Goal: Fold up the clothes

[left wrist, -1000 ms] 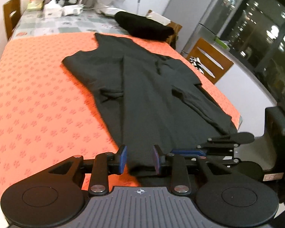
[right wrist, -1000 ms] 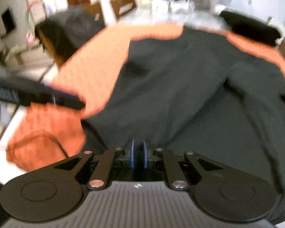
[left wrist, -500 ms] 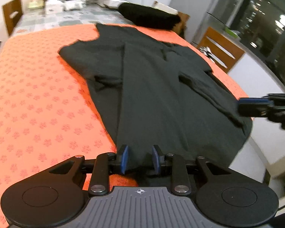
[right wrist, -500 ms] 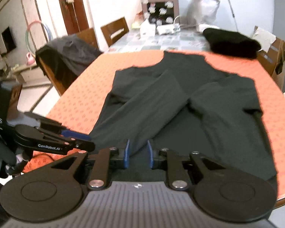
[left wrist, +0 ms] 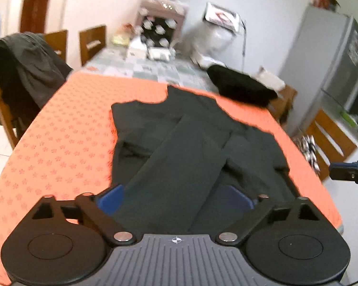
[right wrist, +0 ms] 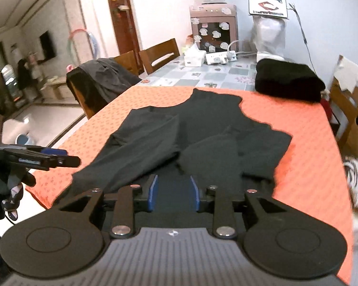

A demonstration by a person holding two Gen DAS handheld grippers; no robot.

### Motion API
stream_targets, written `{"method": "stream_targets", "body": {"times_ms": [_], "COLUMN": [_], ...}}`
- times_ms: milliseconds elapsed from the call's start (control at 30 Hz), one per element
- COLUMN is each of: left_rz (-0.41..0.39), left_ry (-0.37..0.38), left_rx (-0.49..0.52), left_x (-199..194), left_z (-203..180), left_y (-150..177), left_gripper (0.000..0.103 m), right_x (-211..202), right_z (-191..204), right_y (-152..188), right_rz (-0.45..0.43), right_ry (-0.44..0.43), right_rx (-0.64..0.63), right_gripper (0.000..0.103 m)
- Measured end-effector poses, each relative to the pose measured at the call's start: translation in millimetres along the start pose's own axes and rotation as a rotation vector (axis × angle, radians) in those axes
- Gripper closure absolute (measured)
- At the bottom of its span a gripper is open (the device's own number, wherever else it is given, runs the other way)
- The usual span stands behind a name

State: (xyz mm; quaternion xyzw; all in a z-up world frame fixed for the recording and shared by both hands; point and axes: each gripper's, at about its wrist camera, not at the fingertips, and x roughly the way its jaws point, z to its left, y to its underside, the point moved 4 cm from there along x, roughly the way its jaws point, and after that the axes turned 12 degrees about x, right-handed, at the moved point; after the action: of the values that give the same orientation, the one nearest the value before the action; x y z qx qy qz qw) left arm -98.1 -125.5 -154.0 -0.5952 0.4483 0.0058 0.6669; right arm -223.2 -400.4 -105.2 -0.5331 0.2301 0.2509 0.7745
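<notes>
Both the left hand-held gripper [left wrist: 175, 199] and the right hand-held gripper [right wrist: 173, 196] gape wide, holding nothing. The dark long-sleeved shirt [right wrist: 202, 135] lies mid-frame on the orange-clothed bench [right wrist: 305, 147], sleeves folded inward.

We count one dark shirt [right wrist: 191, 131] spread flat, one folded black garment [right wrist: 287, 82], one orange tablecloth [right wrist: 305, 147], three wooden chairs [right wrist: 160, 53] beyond the left side.

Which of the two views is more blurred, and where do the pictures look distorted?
Left wrist view: softer, motion blur smears the dark shirt and the far wall. Right wrist view: sharper, the shirt's folds and the folded black pile read clearly. Both views: fisheye bending, dark corners, the orange tablecloth edges curve.
</notes>
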Motion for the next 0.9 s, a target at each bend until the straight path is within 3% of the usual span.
{"method": "stream_targets", "body": {"times_ms": [300, 367, 533, 667, 900], "left_rz": [-0.037, -0.035, -0.029, -0.045, -0.054], "left_ry": [-0.001, -0.018, -0.086, -0.183, -0.451], "left_rx": [-0.036, -0.029, -0.023, -0.068, -0.25], "left_x": [21.7, 29.5, 44.4, 45.5, 27.3], "left_z": [-59.2, -69.6, -99.6, -132.4, -217.8], "left_y": [-15.2, -18.1, -24.3, -17.3, 7.1], "left_gripper": [0.0, 0.0, 0.0, 0.0, 0.0], "right_x": [-14.3, -12.9, -2.1, 6.5, 21.2], "right_z": [-72.6, -86.5, -122.6, -151.9, -203.7], "right_y": [-40.4, -49.5, -67.1, -80.8, -104.2], "right_rz": [0.012, 0.017, 0.053, 0.083, 0.136], "right_ry": [-0.062, -0.06, -0.148, -0.222, -0.351], "right_rx": [-0.05, -0.056, -0.174, -0.272, -0.444], "right_gripper": [0.057, 0.054, 0.047, 0.047, 0.047]}}
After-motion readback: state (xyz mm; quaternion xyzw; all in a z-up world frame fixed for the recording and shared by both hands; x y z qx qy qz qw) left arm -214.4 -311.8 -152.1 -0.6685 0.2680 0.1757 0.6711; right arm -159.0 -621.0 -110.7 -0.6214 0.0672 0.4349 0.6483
